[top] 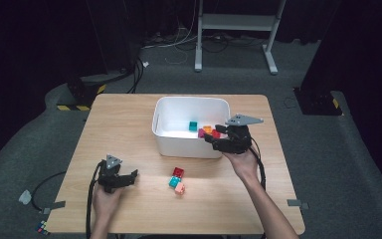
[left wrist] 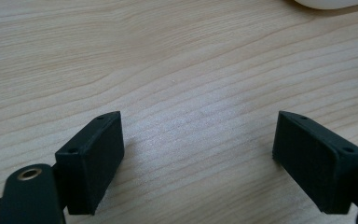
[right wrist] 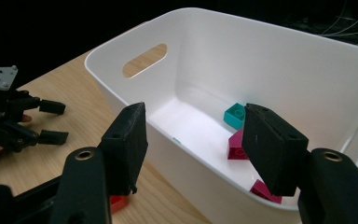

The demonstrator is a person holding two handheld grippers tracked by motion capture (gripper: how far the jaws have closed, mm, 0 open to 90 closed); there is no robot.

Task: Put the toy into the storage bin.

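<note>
Two hand-held tools above a wooden tabletop (top: 129, 124).
Left tool (top: 129, 178) gapes empty; right tool (top: 215, 134), wide open and empty, straddles the white bin (top: 179, 144) rim above toy bricks (top: 207, 130).

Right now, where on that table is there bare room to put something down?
Bare wood left of the bin, beyond the left gripper, and along the near right edge of the table. It is crowded before the bin, around the three bricks, and beside the right gripper.

A white stand (top: 235, 30) stood on the grey floor (top: 328, 164) beyond the bench (top: 124, 124), amid tangled cables (top: 179, 42).
</note>
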